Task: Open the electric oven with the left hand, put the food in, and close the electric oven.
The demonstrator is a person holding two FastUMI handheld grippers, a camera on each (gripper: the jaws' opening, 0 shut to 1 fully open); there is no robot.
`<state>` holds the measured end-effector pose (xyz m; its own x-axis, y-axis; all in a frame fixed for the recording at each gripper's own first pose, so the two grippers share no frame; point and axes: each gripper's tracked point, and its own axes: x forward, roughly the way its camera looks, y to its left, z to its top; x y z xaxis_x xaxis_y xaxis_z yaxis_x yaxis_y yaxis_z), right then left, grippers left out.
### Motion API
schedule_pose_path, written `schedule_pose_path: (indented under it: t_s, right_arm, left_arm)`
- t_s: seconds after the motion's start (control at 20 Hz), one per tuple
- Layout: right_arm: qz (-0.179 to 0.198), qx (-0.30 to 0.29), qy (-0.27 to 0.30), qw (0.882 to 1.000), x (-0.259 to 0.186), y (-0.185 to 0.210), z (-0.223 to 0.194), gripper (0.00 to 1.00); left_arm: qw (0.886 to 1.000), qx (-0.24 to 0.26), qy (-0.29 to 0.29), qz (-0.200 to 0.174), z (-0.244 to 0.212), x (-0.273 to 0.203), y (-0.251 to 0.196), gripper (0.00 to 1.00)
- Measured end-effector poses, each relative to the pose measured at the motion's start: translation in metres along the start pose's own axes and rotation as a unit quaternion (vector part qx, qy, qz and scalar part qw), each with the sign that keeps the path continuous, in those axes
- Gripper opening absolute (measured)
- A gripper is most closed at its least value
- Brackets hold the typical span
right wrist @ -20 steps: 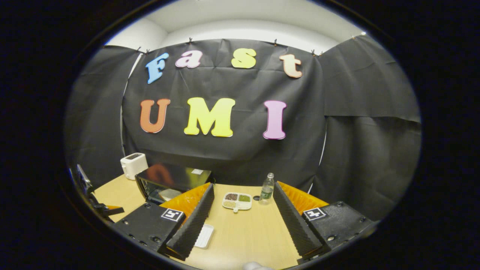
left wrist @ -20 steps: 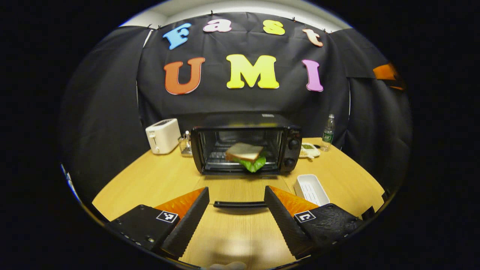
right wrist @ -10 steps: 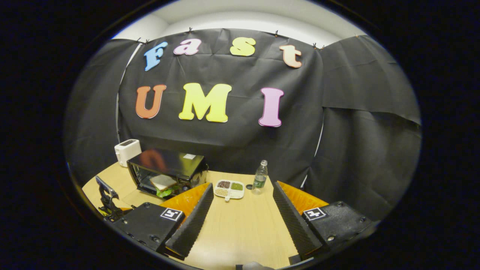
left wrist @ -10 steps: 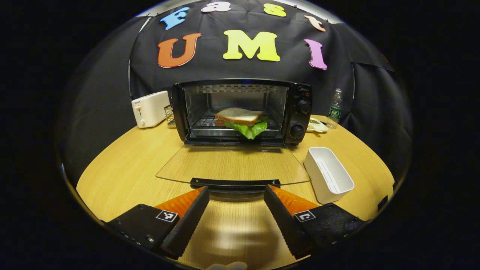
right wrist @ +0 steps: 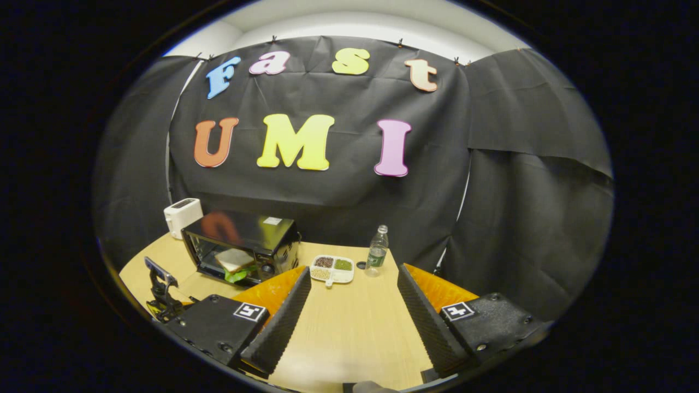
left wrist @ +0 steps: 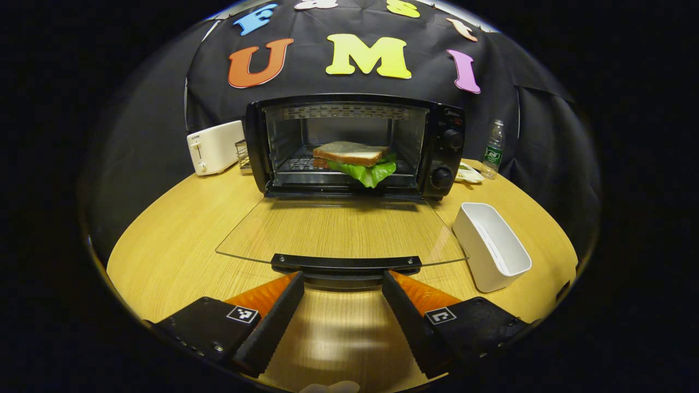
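The black electric oven [left wrist: 355, 144] stands at the back of the wooden table with its glass door [left wrist: 341, 229] folded down flat. On the oven rack lies a sandwich [left wrist: 352, 158] with lettuce hanging out. My left gripper [left wrist: 341, 281] is open, its fingertips just short of the door's black handle [left wrist: 347, 263], nothing between them. In the right gripper view the oven [right wrist: 240, 245] and sandwich [right wrist: 234, 262] sit far left. My right gripper [right wrist: 355, 275] is open and empty above the table, and the left gripper's mount [right wrist: 159, 289] shows at the lower left.
A white toaster [left wrist: 214, 147] stands left of the oven. An empty white tray [left wrist: 491, 245] lies right of the door. A water bottle [left wrist: 493, 149] and a divided snack dish [right wrist: 332, 269] sit at the back right. The black cloth wall closes off the rear.
The left gripper has dropped lower and come nearer the door handle, the oven now seen more level. The right gripper's view has tilted down slightly. Both stay open.
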<state>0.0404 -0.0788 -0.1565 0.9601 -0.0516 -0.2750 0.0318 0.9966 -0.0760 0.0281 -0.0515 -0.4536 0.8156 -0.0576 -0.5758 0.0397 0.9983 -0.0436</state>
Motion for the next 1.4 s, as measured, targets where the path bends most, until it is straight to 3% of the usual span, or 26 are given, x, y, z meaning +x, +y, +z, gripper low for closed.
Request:
schedule_pose_path:
  t_s: [0.45,1.4]
  right_arm:
    - [0.007,0.010,-0.012,1.000,0.005,0.004,0.013,0.96]
    - [-0.015,0.063,-0.033,0.997,0.007,-0.016,0.027,0.97]
  left_arm:
    - [1.000,0.007,0.001,-0.006,0.015,-0.007,-0.001,0.95]
    - [0.998,0.027,-0.052,-0.011,0.120,-0.013,0.002,0.98]
